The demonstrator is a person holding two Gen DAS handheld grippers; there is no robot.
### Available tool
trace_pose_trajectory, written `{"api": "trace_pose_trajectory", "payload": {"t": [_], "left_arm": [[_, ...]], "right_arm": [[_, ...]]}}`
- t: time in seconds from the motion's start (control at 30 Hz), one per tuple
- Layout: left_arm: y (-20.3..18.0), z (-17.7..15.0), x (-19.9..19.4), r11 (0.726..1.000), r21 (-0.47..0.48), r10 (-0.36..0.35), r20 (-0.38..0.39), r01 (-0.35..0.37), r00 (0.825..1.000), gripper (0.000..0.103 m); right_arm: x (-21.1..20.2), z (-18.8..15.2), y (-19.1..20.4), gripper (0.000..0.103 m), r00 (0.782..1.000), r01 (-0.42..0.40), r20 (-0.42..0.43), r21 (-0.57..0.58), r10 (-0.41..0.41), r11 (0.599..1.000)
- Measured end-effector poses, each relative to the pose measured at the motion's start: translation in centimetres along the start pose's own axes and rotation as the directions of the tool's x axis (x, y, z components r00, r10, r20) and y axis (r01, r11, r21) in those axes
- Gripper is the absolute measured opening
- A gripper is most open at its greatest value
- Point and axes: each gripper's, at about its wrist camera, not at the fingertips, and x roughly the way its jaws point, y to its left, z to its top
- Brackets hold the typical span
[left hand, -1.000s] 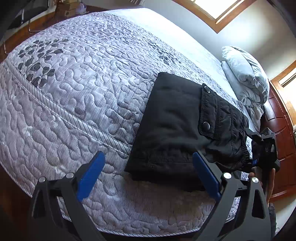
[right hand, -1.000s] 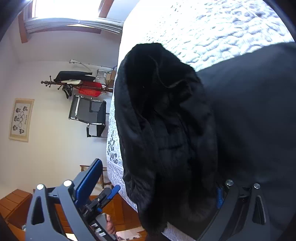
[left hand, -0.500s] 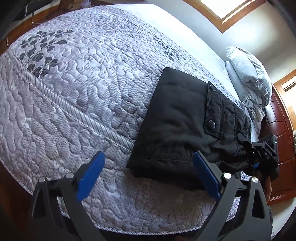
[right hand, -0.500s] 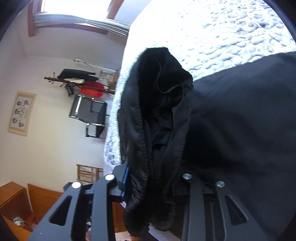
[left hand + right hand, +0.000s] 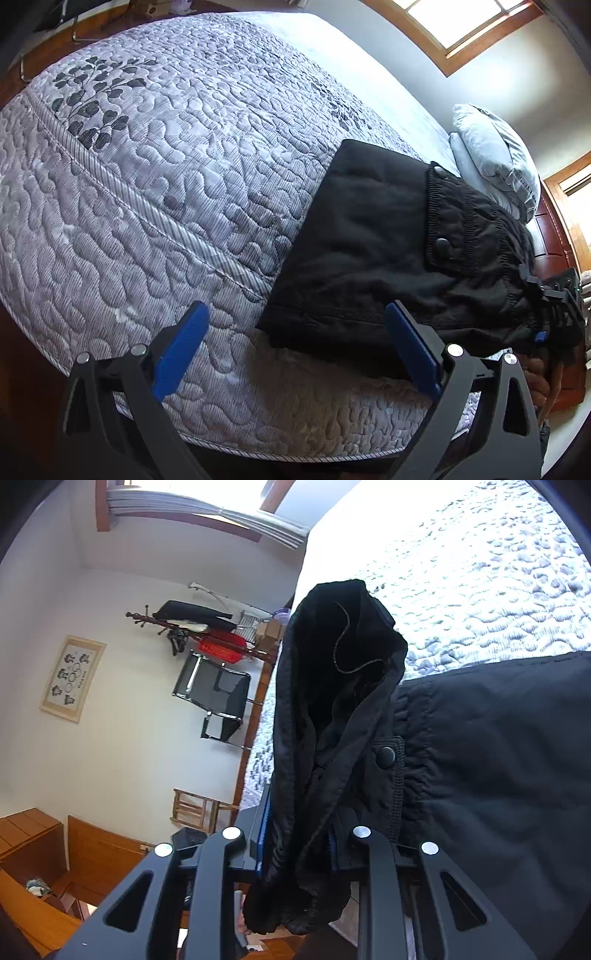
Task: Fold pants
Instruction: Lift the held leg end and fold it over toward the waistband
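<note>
The black pants [image 5: 373,251] are laid folded on the bed [image 5: 177,192], near its lower edge, with one bunched end lifted off it. That end is pinched between the jaws of the right gripper [image 5: 299,834], which are closing on the fabric (a snap button shows just beside them). The left gripper [image 5: 295,350] is held over the bed's edge with its jaws spread wide, nothing between them.

Quilted bed [image 5: 177,177], pillows [image 5: 495,162], chair [image 5: 218,698], framed picture [image 5: 72,677]
</note>
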Motion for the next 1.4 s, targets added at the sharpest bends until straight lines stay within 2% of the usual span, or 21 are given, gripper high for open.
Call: {"api": "trace_pose_trajectory", "payload": {"t": [0.2,0.47,0.57,0.8,1.13,1.4], "left_arm": [[-0.2,-0.3,-0.2,1.000,-0.015,-0.018,-0.003,0.018,1.000,0.096],[-1.4,-0.7,-0.3,0.999,0.008,-0.034,-0.005,0.034,0.999,0.096],[-1.9,-0.8,-0.1,0.999,0.019,-0.037,-0.010,0.037,0.999,0.096],[-3.0,-1.4,0.4,0.998,0.056,-0.032,-0.031,0.033,0.999,0.096],[-4.2,-1.7,0.5,0.996,0.087,-0.021,-0.038,0.024,0.999,0.096],[-5.2,-1.8,0.6,0.992,0.127,-0.007,-0.038,0.012,0.999,0.096]], "right_arm": [[-2.8,0.0,1.5,0.024,0.999,-0.039,0.031,0.000,0.039,0.999],[-8.9,-1.3,0.2,0.024,0.997,-0.016,0.080,0.007,0.015,1.000],[-9.4,-1.1,0.0,0.024,0.996,-0.005,0.094,0.025,0.002,1.000],[-11.3,-1.6,-3.3,0.024,0.992,0.008,0.125,0.085,-0.019,0.996],[-12.0,-1.8,-6.1,0.024,0.988,0.019,0.151,0.156,-0.043,0.988],[-11.9,-2.4,-8.7,0.024,0.985,0.070,0.143,0.205,-0.101,0.976]]}}
